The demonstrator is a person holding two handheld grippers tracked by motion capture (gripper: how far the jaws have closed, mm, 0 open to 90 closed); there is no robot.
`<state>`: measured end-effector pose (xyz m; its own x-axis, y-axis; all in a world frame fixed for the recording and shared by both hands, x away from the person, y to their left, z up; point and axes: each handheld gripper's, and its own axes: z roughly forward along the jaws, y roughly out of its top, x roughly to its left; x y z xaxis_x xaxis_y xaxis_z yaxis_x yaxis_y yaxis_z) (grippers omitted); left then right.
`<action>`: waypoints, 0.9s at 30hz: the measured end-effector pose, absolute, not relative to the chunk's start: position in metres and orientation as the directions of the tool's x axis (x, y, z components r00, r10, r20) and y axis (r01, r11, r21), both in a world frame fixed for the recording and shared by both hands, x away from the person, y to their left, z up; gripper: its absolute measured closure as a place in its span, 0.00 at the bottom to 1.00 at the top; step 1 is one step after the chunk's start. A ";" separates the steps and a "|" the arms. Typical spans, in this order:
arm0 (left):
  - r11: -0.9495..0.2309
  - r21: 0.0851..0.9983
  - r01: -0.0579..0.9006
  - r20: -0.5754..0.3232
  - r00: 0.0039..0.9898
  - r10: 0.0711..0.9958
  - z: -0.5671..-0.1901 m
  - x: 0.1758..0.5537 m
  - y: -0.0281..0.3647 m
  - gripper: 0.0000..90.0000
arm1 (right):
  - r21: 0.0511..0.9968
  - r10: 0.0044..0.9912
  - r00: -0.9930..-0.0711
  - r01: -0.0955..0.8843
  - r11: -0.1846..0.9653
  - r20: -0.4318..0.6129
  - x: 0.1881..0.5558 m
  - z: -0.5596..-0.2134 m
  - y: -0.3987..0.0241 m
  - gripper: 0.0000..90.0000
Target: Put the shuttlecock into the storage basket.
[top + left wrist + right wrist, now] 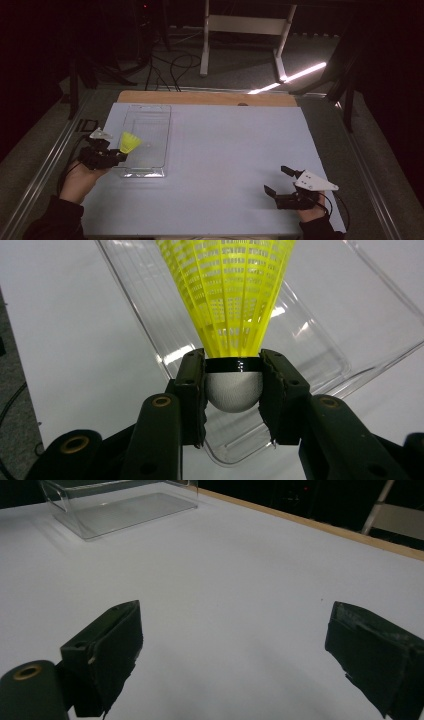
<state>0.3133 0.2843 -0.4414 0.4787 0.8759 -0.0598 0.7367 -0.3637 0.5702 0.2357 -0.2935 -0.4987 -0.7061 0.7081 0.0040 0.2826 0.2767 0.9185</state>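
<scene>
Held thing: a yellow plastic mesh shuttlecock (232, 295) with a white rounded cork base and a black band, raised over the near left part of the tray.
Left tongs (233, 385): closed on the shuttlecock's cork base, one black pad pressed to each side, the yellow skirt pointing away from the hand; in the high view the left tongs (120, 155) sit at the tray's left edge.
Right tongs (235, 650): jaws standing wide apart with nothing between them, low over the bare surface; in the high view the right tongs (276, 181) are near the front right corner, well apart from the tray.
Tray: a clear, long rectangular plastic tray (161, 145), lying on the left half of the surface.
Writing: no brand or label can be read on the shuttlecock, tray or tongs.
Surface: a white sheet (225, 150) over a wooden board whose far edge shows as a tan strip (200, 97).
Open room: wide bare white between the tray and the right tongs.
Around: dark floor with black cables (175, 67) and a white frame's legs (205, 40) beyond the far edge.
</scene>
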 end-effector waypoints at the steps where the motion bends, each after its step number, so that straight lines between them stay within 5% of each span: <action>1: -0.368 0.565 0.738 -0.054 0.479 0.876 -0.442 0.314 0.284 0.73 | 0.918 0.708 -0.706 0.284 0.278 0.004 0.236 -0.499 -0.293 0.09; 27: -0.464 0.473 0.749 -0.020 0.536 0.844 -0.444 0.321 0.267 0.72 | 0.915 0.705 -0.709 0.291 0.280 0.009 0.236 -0.500 -0.293 0.09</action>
